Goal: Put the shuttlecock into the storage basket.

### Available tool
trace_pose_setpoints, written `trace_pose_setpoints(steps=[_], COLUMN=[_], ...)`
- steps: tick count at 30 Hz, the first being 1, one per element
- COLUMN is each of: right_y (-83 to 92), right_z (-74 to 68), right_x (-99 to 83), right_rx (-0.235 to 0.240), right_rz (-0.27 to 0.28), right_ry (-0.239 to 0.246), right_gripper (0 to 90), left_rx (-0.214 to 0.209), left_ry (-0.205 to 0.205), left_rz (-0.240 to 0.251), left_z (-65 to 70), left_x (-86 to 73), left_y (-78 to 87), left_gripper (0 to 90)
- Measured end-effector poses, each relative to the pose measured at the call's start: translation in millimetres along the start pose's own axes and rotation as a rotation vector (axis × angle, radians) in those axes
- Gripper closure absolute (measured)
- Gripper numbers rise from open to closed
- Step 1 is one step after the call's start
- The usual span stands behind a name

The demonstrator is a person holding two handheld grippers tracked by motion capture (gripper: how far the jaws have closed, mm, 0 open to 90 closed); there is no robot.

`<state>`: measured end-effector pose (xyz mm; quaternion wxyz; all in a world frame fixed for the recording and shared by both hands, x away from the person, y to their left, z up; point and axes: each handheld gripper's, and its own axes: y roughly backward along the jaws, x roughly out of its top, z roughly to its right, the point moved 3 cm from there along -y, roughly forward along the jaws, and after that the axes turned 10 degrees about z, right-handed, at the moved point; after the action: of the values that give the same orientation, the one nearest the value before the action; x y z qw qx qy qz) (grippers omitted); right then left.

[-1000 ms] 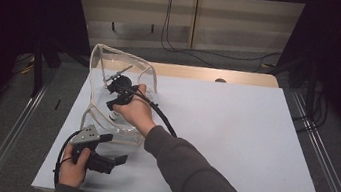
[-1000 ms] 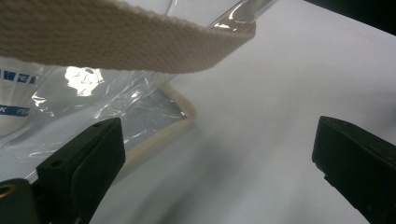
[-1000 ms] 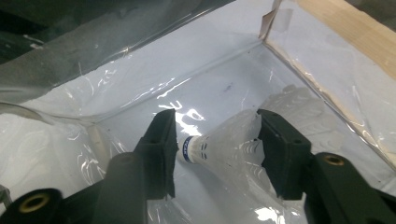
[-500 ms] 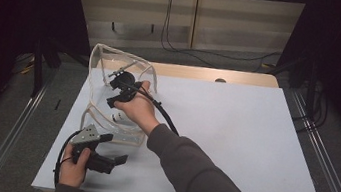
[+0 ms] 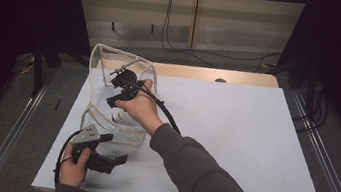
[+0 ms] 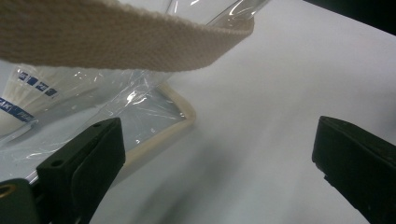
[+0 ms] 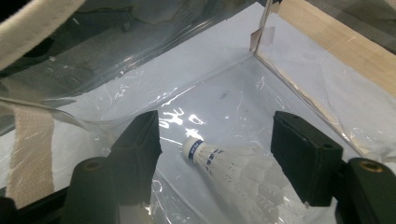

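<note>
The right gripper [image 5: 118,87] reaches into the clear plastic bag [image 5: 106,74] at the surface's [image 5: 253,138] ten o'clock, jaws apart and just widened, holding nothing. Below lies a white feathered shuttlecock [image 7: 229,165], its blue lettering unreadable. The left gripper [image 5: 116,161], at seven o'clock, stands open.

Your right gripper [image 5: 120,89] sits inside the clear plastic bag [image 5: 105,64] at the far left of the white worktop [image 5: 252,148], its jaws having just been opening, above a white shuttlecock [image 5: 120,117]. Your left gripper [image 5: 99,159] rests near the front edge, just beside the bag.
</note>
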<state>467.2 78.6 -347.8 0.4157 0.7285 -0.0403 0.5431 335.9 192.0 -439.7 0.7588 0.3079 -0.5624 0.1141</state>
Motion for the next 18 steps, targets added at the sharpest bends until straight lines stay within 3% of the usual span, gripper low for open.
trace_pose_setpoints(steps=[9, 18], right_y=[11.8, 25.2], right_z=[1.1, 2.6], right_x=[-0.6, -2.2], right_rx=[-0.012, 0.016], right_rz=[-0.004, 0.011], right_ry=[0.018, 0.017], right_gripper=[26.9, 23.6], left_rx=[-0.003, -0.005], left_ry=[-0.002, -0.002], left_rz=[-0.004, -0.010], left_z=[0.6, 0.8], left_x=[0.5, 0.6], left_y=[-1.3, -2.4], left_gripper=[2.8, 2.8])
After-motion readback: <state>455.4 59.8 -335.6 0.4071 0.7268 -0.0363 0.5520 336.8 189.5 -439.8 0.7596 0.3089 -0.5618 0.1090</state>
